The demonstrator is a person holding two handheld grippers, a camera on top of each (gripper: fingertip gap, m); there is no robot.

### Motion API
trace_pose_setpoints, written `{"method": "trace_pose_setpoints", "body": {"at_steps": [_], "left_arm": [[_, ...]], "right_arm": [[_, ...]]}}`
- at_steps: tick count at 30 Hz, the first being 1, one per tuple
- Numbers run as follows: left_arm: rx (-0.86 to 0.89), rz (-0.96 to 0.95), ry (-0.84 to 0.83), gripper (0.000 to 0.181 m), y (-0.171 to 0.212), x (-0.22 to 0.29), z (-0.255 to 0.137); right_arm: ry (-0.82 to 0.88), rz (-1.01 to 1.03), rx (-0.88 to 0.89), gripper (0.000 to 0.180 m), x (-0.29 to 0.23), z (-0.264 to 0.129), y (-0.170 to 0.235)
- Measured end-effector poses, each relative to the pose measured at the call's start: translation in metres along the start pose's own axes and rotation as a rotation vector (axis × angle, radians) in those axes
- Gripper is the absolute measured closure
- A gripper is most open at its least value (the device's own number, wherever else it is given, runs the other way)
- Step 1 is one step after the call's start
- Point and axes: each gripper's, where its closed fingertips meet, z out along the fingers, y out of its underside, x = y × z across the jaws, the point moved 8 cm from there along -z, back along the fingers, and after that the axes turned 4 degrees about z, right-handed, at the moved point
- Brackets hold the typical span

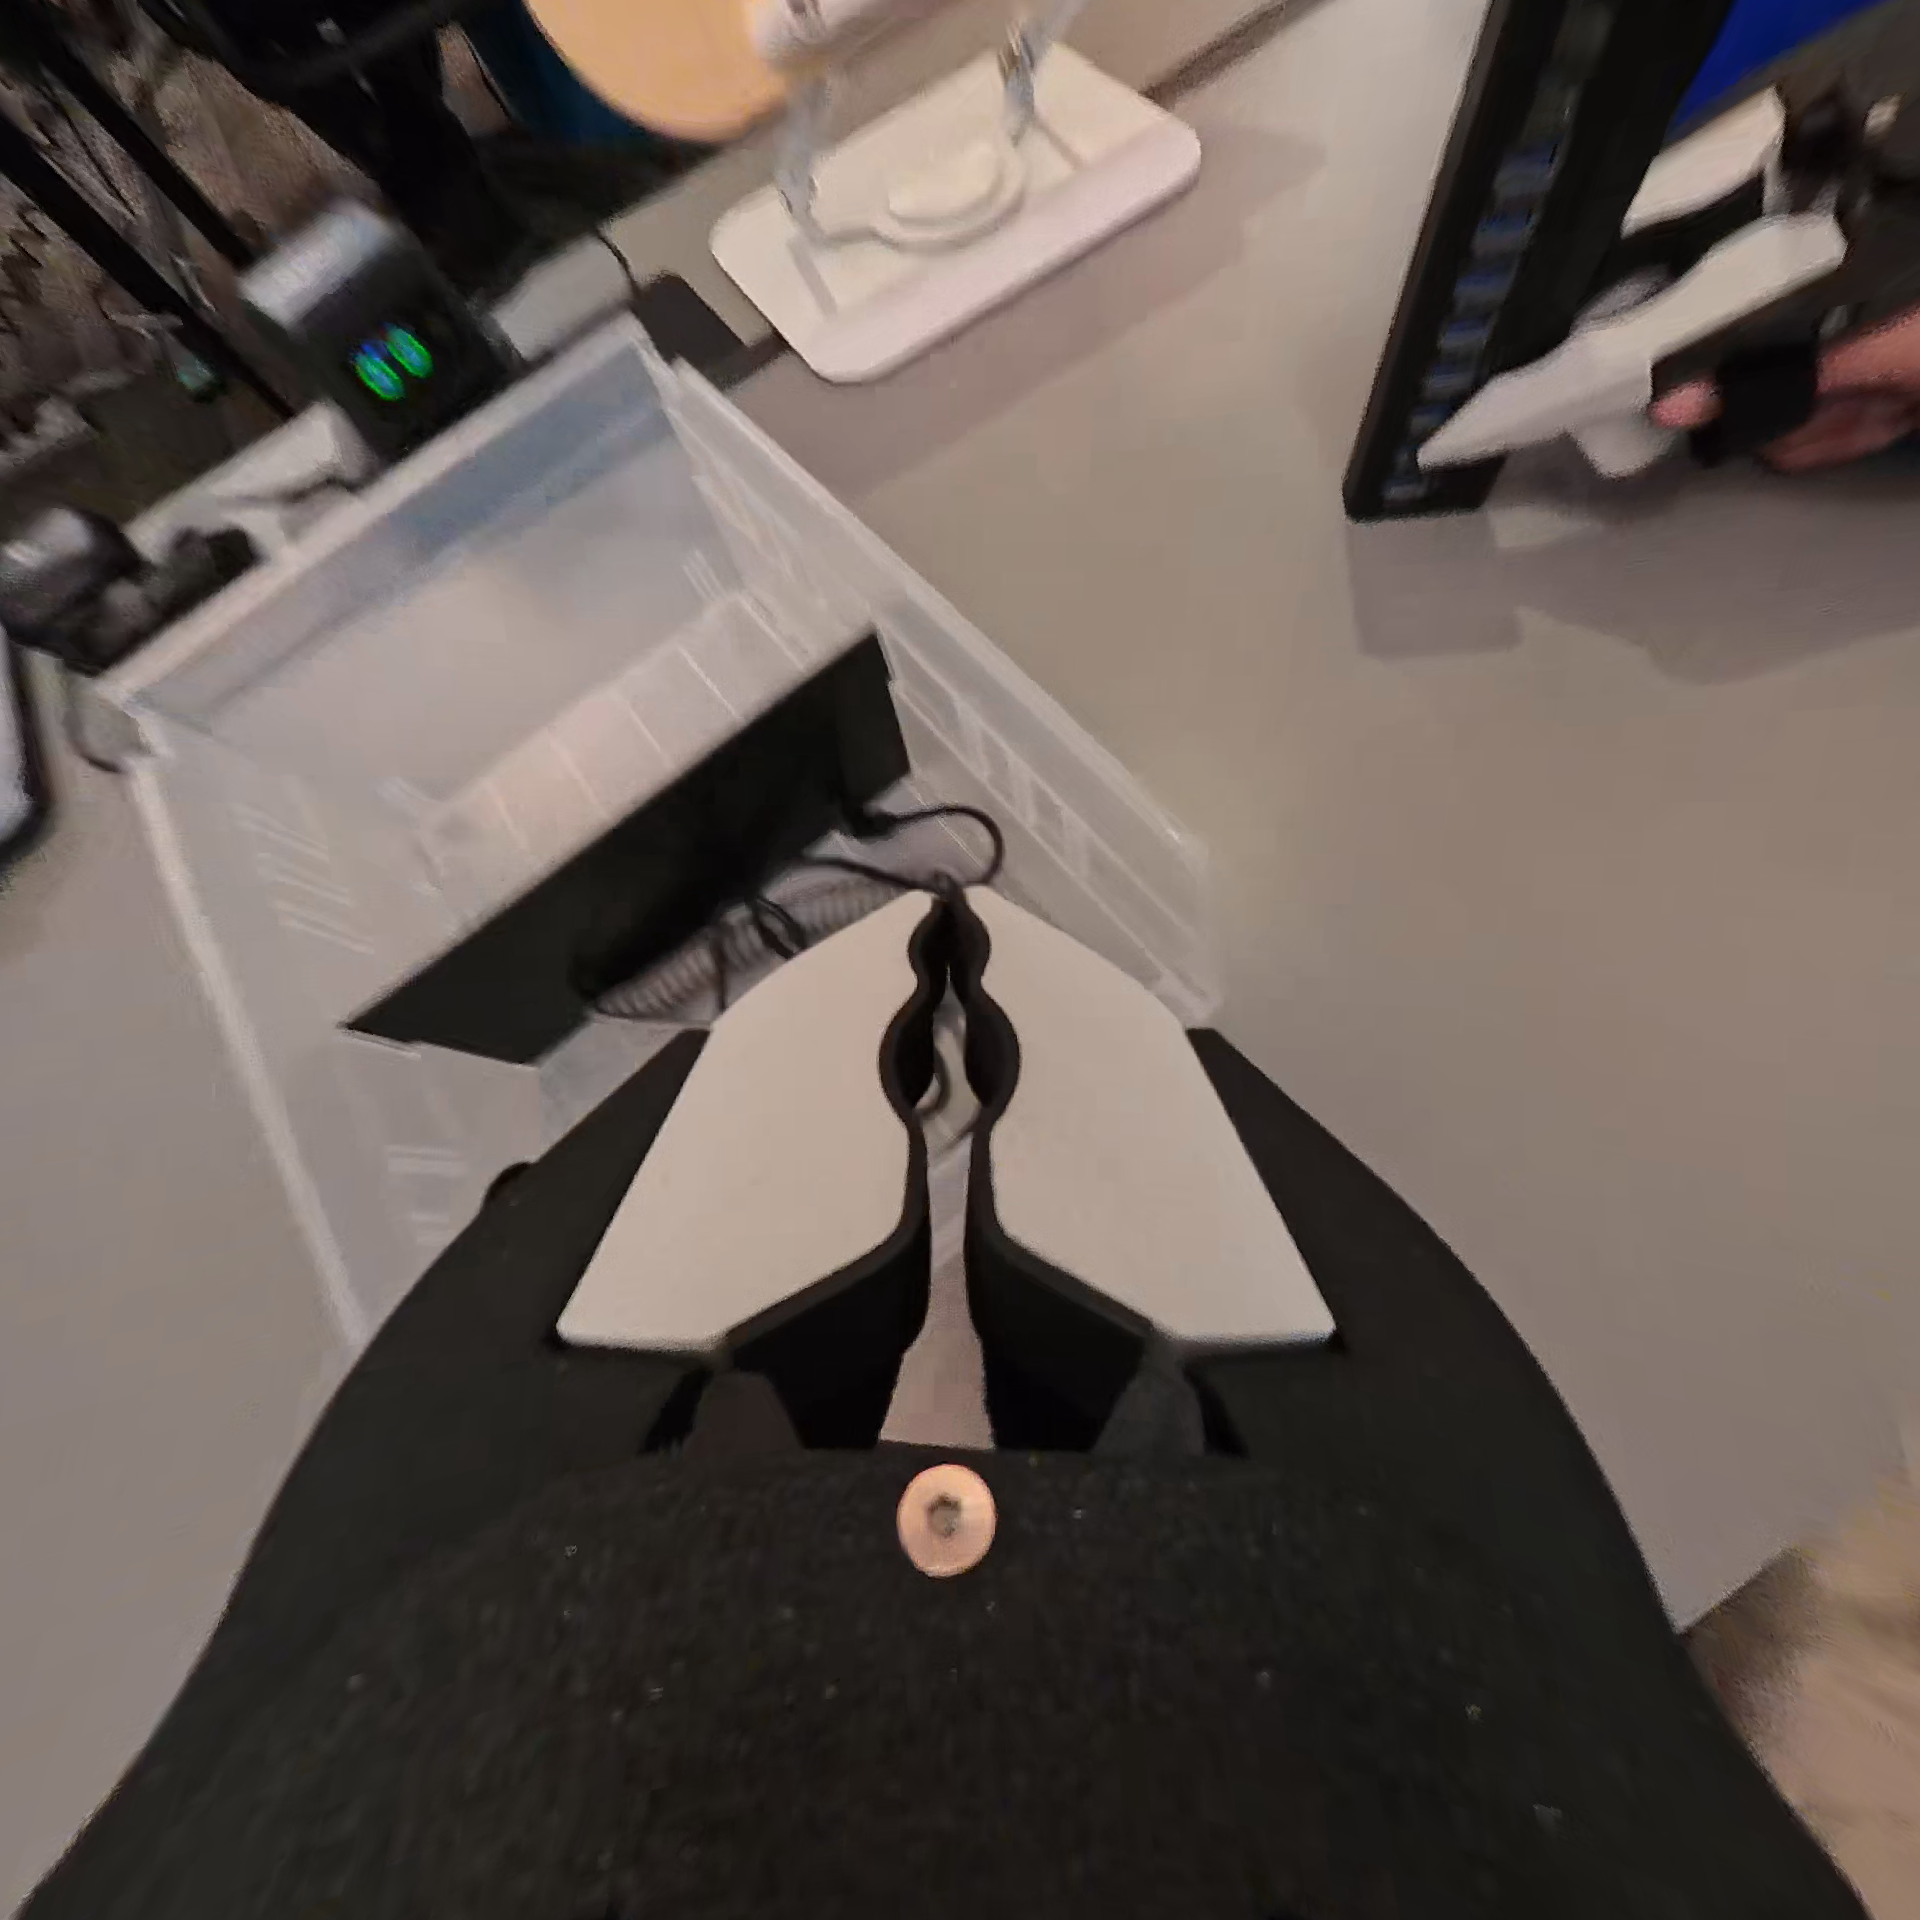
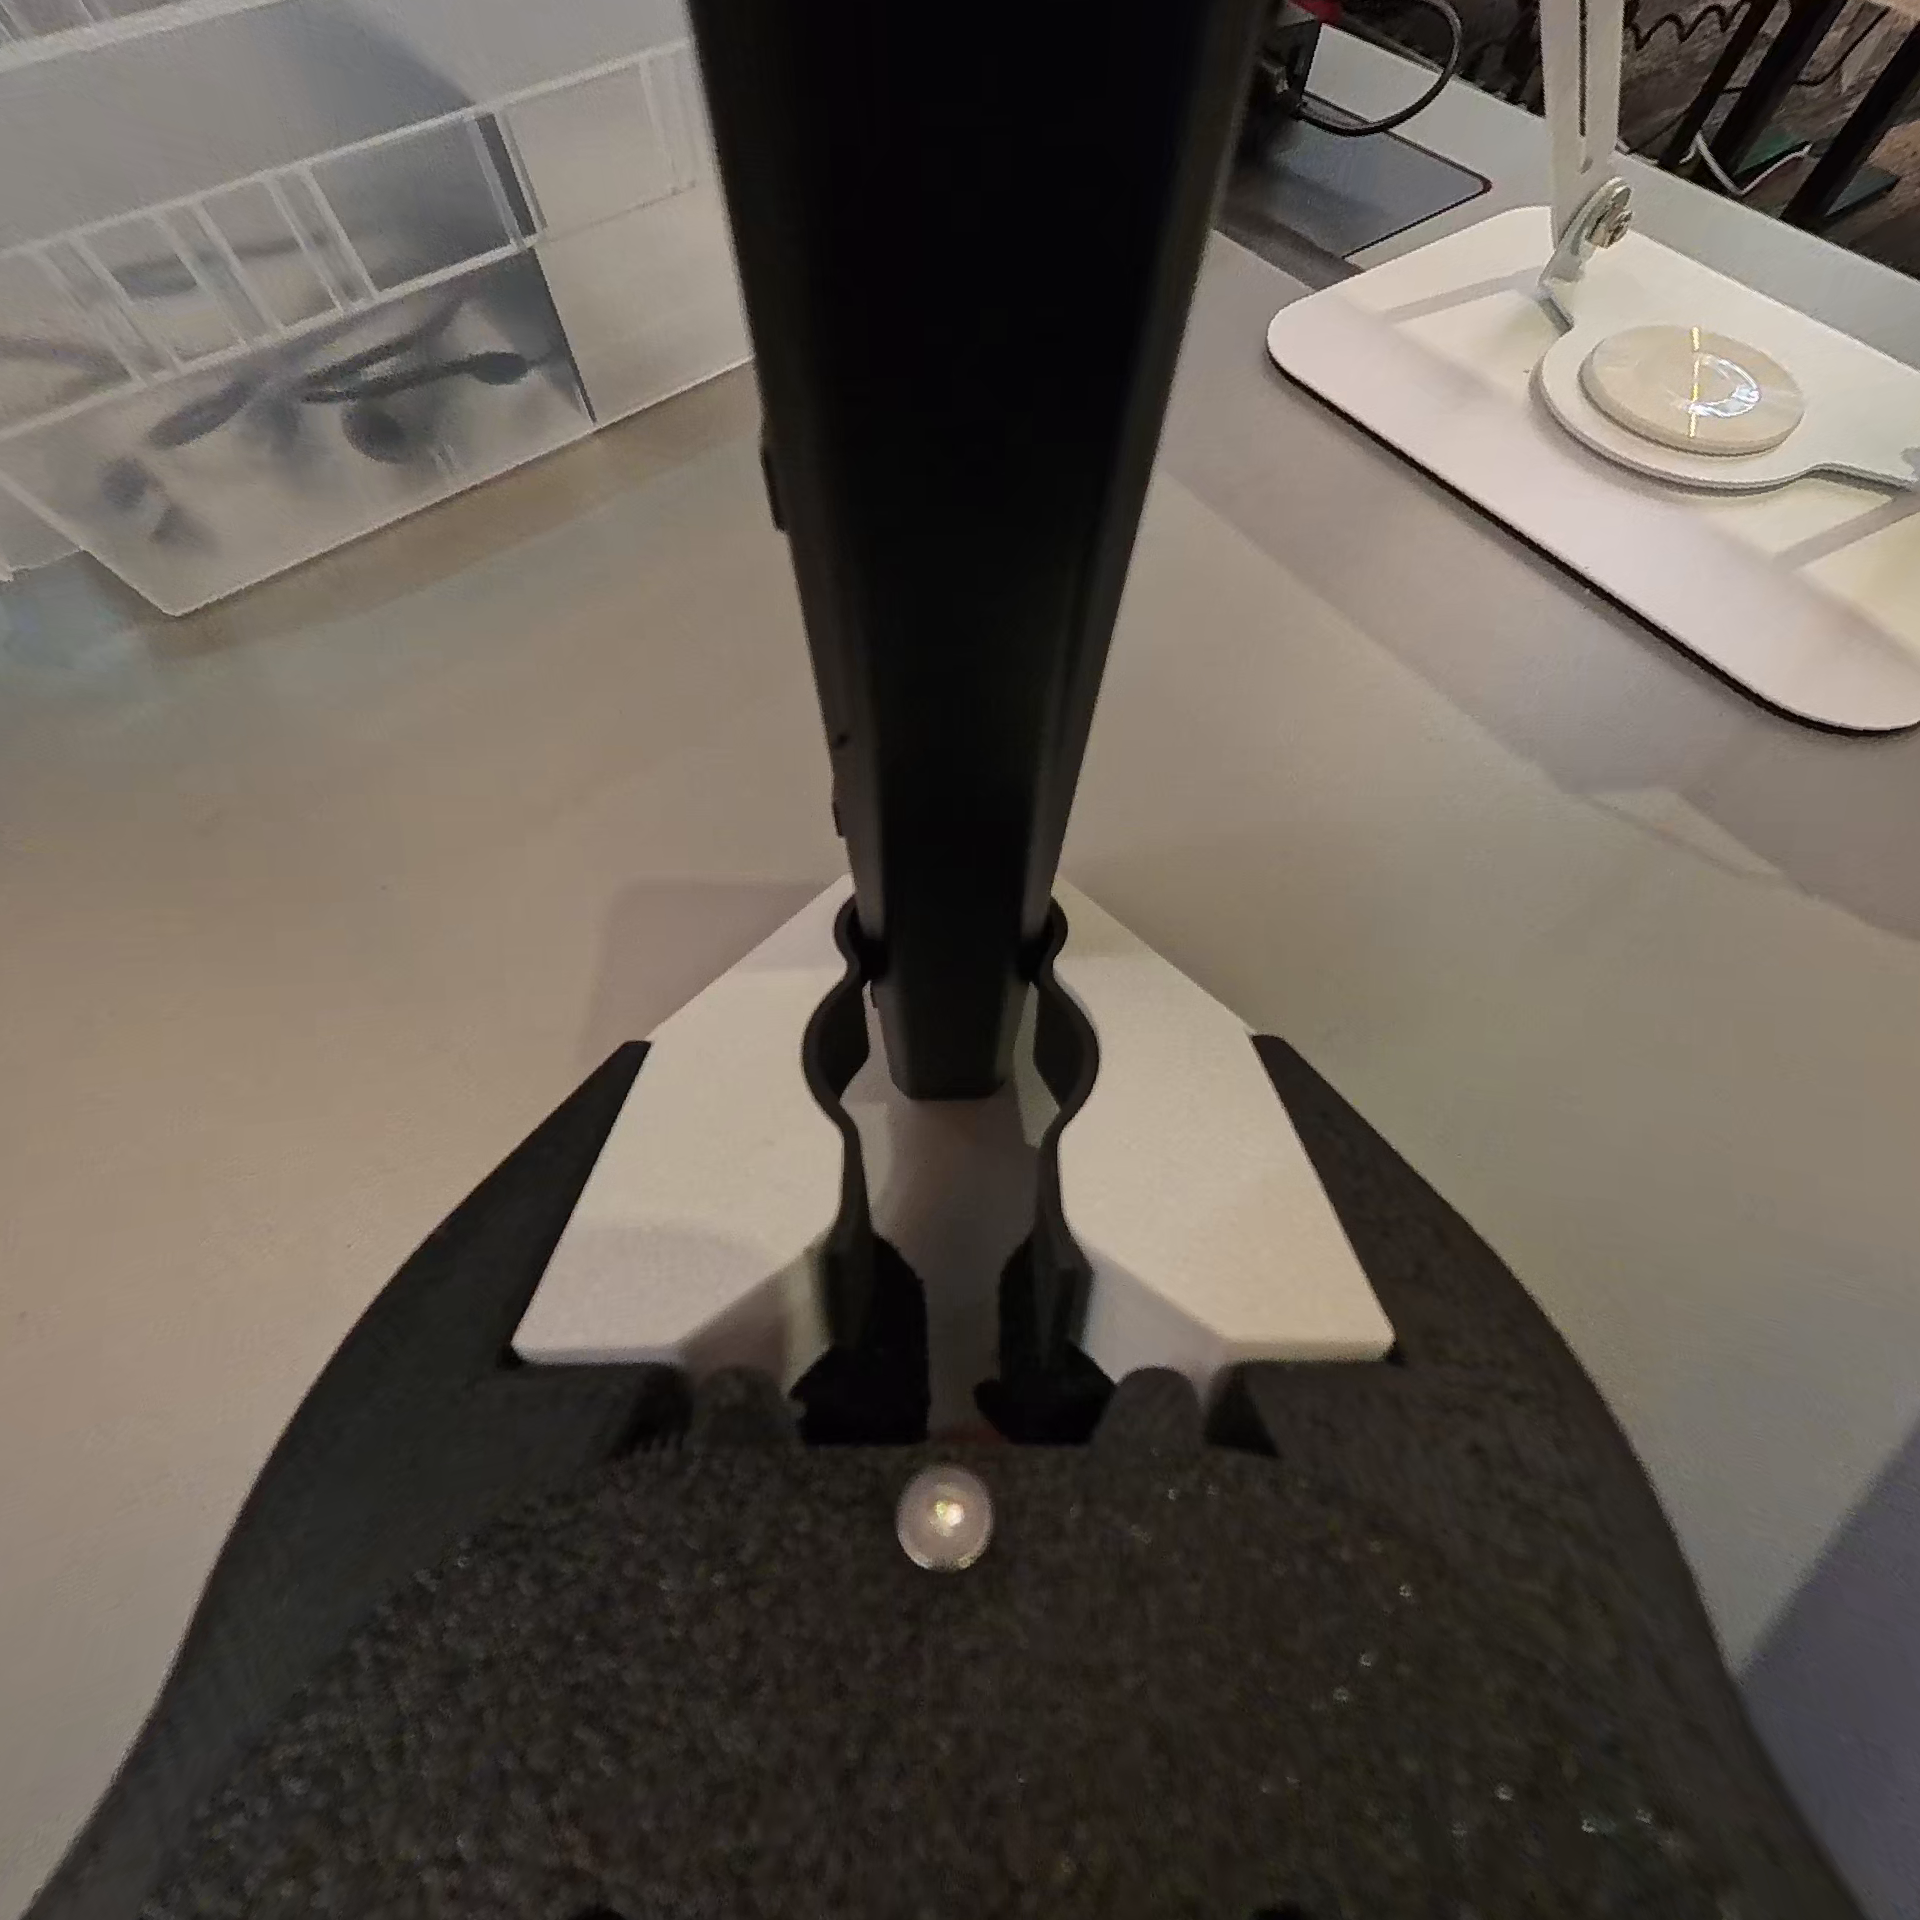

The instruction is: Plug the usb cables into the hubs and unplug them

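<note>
My left gripper (image 1: 948, 920) is over a clear plastic bin (image 1: 748, 488), its jaws closed on a thin black usb cable (image 1: 971, 831) that loops away from the tips. In the bin lie a second long black hub (image 1: 665, 883) and a coiled grey cable (image 1: 717, 951). My right gripper (image 2: 951, 935) is shut on a long black hub (image 2: 956, 468) and holds it upright on the grey table. The left wrist view shows that hub (image 1: 1455, 260) with a row of blue ports, held by the right gripper (image 1: 1558, 343) at the upper right.
A white stand base (image 1: 966, 208) sits at the back of the table and also shows in the right wrist view (image 2: 1558, 499). A black device with green lights (image 1: 384, 343) stands behind the bin. The bin (image 2: 312, 208) lies left of the held hub. A hand (image 1: 1818, 405) grips the right tool.
</note>
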Motion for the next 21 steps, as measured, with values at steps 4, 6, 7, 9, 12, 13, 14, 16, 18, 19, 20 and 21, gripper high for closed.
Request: {"method": "trace_pose_setpoints", "body": {"at_steps": [4, 6, 7, 9, 12, 13, 14, 16, 18, 19, 20, 21], "left_arm": [[0.011, -0.005, 0.086, 0.162, -0.021, -0.003, -0.014], [-0.106, -0.069, 0.172, 0.149, -0.004, 0.007, -0.004], [-0.161, -0.095, 0.150, 0.142, 0.010, 0.011, 0.004], [-0.218, -0.118, 0.096, 0.129, 0.040, 0.022, 0.016], [-0.205, -0.112, 0.062, 0.116, 0.067, 0.041, 0.024], [-0.215, -0.084, 0.019, 0.124, 0.072, 0.043, 0.026], [-0.230, -0.051, -0.032, 0.135, 0.075, 0.044, 0.029], [-0.215, -0.010, -0.131, 0.150, 0.075, 0.043, 0.031], [-0.168, -0.018, -0.166, 0.165, 0.069, 0.042, 0.028], [-0.157, -0.030, -0.166, 0.165, 0.065, 0.041, 0.027], [-0.136, -0.037, -0.173, 0.165, 0.061, 0.039, 0.024], [-0.103, -0.042, -0.177, 0.165, 0.056, 0.036, 0.021]], "right_arm": [[-0.004, 0.007, 0.000, 0.153, 0.001, 0.000, 0.000], [-0.005, 0.012, 0.001, 0.153, 0.001, 0.000, 0.000], [-0.007, 0.014, 0.001, 0.153, 0.001, 0.000, 0.000], [-0.009, 0.019, 0.001, 0.153, 0.001, 0.000, 0.000], [-0.010, 0.021, 0.001, 0.153, 0.002, 0.000, 0.000], [-0.011, 0.021, 0.001, 0.153, 0.002, -0.001, 0.000], [-0.011, 0.022, 0.001, 0.153, 0.002, -0.001, 0.000], [-0.011, 0.021, 0.001, 0.153, 0.002, 0.000, 0.000], [-0.010, 0.018, 0.001, 0.153, 0.001, 0.000, 0.000], [-0.008, 0.016, 0.001, 0.153, 0.001, 0.000, 0.000], [-0.007, 0.014, 0.000, 0.153, 0.001, 0.000, 0.000], [-0.007, 0.013, 0.000, 0.153, 0.001, 0.000, 0.000]]}}
